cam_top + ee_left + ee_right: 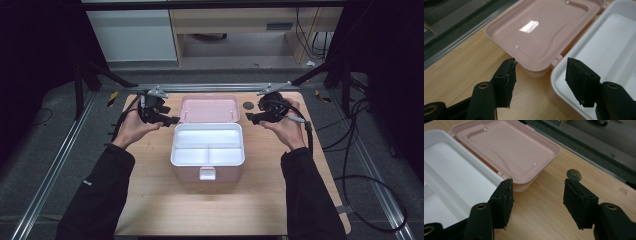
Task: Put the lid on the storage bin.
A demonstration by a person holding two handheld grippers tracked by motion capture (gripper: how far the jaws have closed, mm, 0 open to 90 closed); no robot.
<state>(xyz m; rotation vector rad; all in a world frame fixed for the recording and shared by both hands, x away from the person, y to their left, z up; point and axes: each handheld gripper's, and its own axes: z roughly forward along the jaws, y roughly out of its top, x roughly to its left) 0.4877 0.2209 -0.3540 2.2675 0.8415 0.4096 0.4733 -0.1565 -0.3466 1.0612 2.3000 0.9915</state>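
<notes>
1. Pink box sits mid-desk, lid swung fully back and lying flat behind it; white tray inside.
2. Left tool near lid's left edge, released, nothing btwn jaws.
3. Right tool near lid's right edge, released, nothing btwn jaws; dark round disc beyond it.

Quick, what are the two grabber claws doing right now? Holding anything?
Left gripper: open, holding nothing, by the pink box lid.
Right gripper: open, holding nothing, above the table.
</notes>
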